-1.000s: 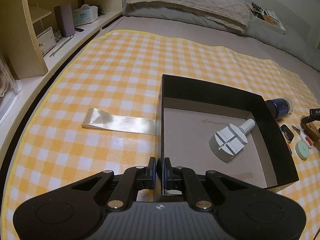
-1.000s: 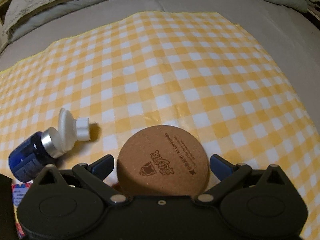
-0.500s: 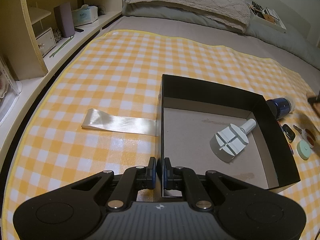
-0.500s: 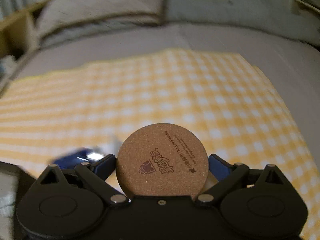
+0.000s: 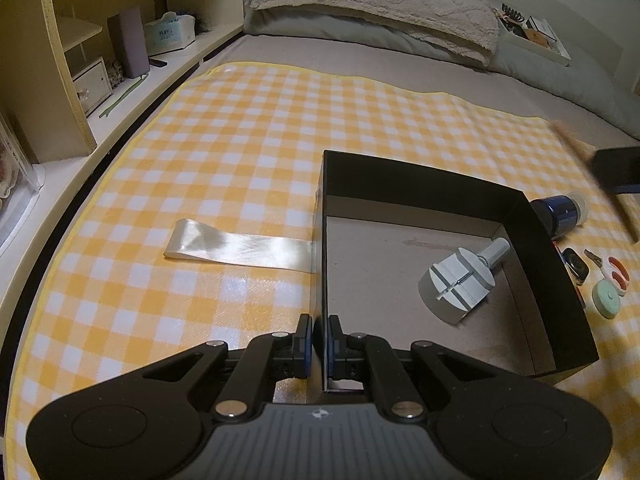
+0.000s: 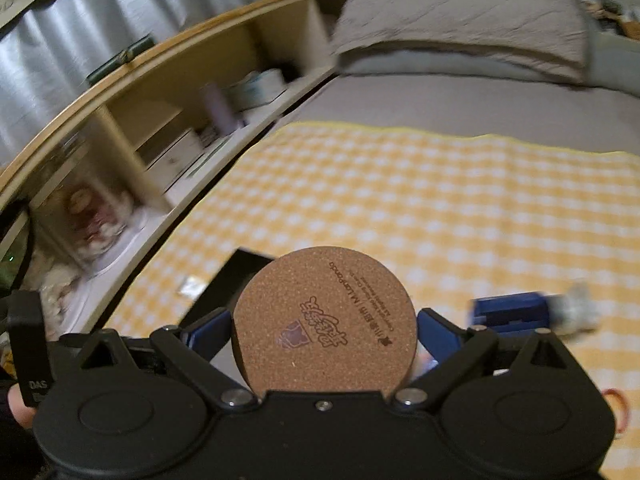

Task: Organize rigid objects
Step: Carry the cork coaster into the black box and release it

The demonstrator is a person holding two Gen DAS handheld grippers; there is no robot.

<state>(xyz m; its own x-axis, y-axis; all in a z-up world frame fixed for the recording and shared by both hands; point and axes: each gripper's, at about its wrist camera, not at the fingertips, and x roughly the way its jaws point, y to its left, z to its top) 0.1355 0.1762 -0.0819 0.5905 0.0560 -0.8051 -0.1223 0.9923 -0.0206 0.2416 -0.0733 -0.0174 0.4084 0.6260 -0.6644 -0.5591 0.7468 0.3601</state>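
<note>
Right claw (image 6: 324, 332), clamped on the coaster (image 6: 324, 320), has swung up off the cloth toward the box (image 5: 420, 280) my left claw (image 5: 318, 344) pinches by its wall; drop-in next, I judge.

Yellow-and-white checked cloth (image 5: 248, 152), black box (image 5: 420, 184), brown cork coaster (image 6: 324, 320)
</note>
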